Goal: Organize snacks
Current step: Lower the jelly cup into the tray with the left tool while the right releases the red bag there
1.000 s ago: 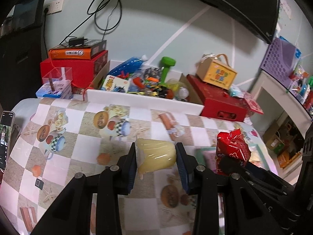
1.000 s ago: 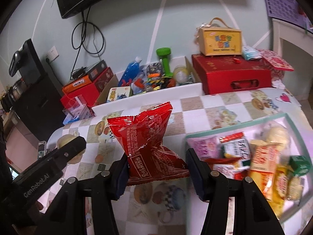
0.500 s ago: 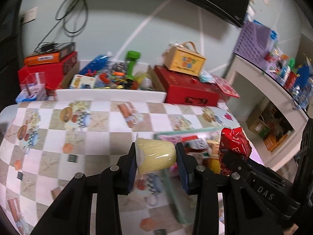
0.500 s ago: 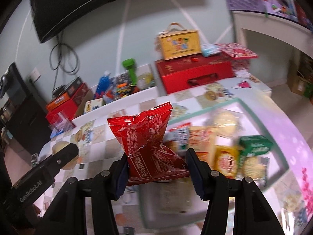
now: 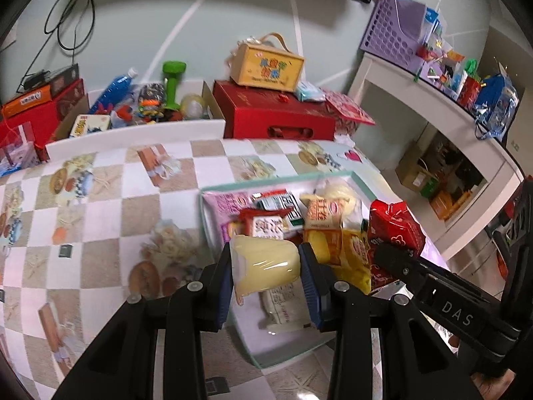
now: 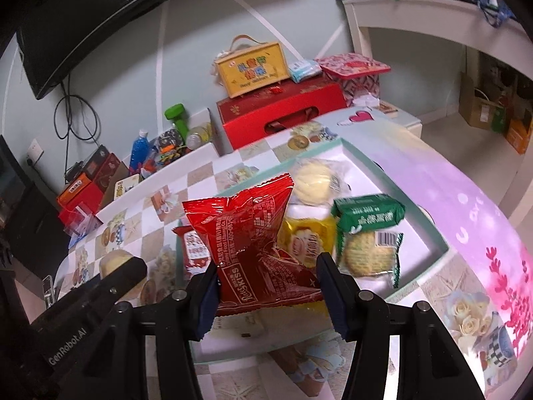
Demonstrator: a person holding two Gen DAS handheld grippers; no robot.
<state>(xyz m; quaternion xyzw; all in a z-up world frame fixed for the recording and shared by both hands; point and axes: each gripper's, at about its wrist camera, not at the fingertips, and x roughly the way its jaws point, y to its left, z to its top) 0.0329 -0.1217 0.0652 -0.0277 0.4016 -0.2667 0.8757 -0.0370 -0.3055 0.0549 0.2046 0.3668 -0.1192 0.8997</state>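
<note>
Tongs (image 5: 266, 268) on yellow bun (image 5: 265, 263), above snack tray (image 5: 213, 233).

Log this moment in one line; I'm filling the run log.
left gripper: holds yellow pastry | right gripper: holds red packet | both above tray

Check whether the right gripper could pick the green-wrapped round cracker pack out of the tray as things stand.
Probably not: the right gripper is shut on the red foil snack bag. The green-wrapped cracker pack lies uncovered atop the tray, just right of it.
</note>
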